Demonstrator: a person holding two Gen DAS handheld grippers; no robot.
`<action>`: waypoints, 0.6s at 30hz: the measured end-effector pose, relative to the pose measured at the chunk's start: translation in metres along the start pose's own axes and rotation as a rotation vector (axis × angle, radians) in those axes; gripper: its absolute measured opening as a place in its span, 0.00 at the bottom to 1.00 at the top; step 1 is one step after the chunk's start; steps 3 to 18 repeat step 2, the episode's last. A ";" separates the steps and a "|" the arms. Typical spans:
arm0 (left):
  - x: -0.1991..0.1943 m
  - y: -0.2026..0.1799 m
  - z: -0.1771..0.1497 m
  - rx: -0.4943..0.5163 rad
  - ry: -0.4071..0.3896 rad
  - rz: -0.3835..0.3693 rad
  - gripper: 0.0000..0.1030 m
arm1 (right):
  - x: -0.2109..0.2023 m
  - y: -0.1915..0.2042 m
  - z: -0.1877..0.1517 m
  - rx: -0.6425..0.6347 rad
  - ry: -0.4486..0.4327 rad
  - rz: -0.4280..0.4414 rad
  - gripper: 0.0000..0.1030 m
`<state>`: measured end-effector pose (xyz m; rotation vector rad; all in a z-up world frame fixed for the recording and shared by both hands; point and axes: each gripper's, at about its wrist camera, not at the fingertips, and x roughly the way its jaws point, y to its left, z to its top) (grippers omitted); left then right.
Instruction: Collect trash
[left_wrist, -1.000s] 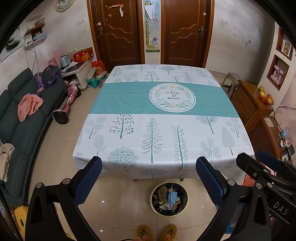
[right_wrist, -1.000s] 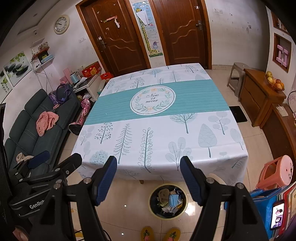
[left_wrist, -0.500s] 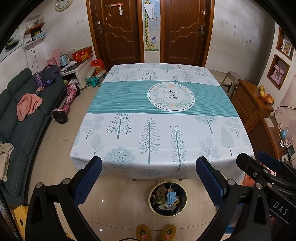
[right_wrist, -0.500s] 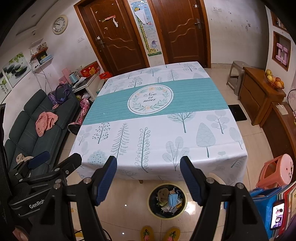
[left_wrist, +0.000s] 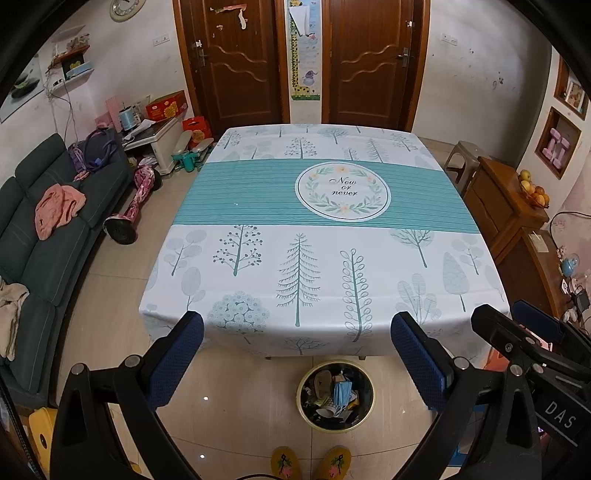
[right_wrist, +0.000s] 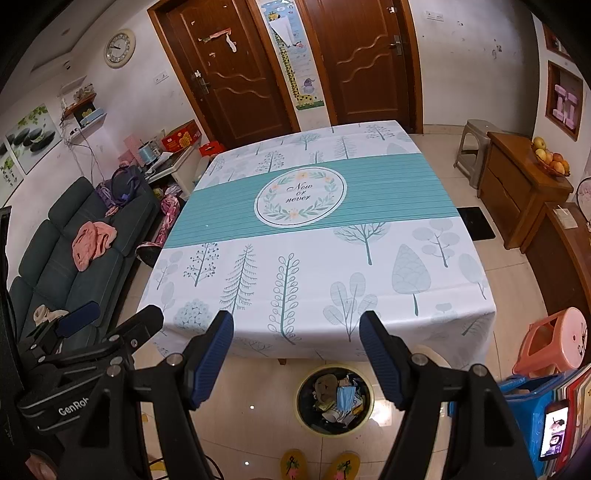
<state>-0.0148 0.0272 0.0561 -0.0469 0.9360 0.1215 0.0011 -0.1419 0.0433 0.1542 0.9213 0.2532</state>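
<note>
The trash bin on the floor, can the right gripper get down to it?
Probably yes. The trash bin sits in the open just in front of the table, below the right gripper, whose fingers are open and empty.

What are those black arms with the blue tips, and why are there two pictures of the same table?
They are two hand tools that a person carries, one in each hand, not a real robot. Each has a small camera looking along its jaws, so you get one picture from the left gripper and one from the right gripper. Both stand open and hold nothing. Ahead is a table under a cloth printed with trees; nothing lies on it that I can see. On the floor below its near edge stands a round bin with trash inside, including a blue face mask. The yellow slippers at the bottom are on the person's feet.
</note>
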 end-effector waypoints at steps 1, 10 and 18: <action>0.001 -0.002 -0.001 -0.003 0.001 0.002 0.98 | 0.000 0.000 0.000 -0.001 0.001 0.000 0.69; 0.002 -0.003 -0.001 -0.004 0.002 0.003 0.98 | 0.000 0.000 0.000 0.000 0.000 0.000 0.69; 0.002 -0.003 -0.001 -0.004 0.002 0.003 0.98 | 0.000 0.000 0.000 0.000 0.000 0.000 0.69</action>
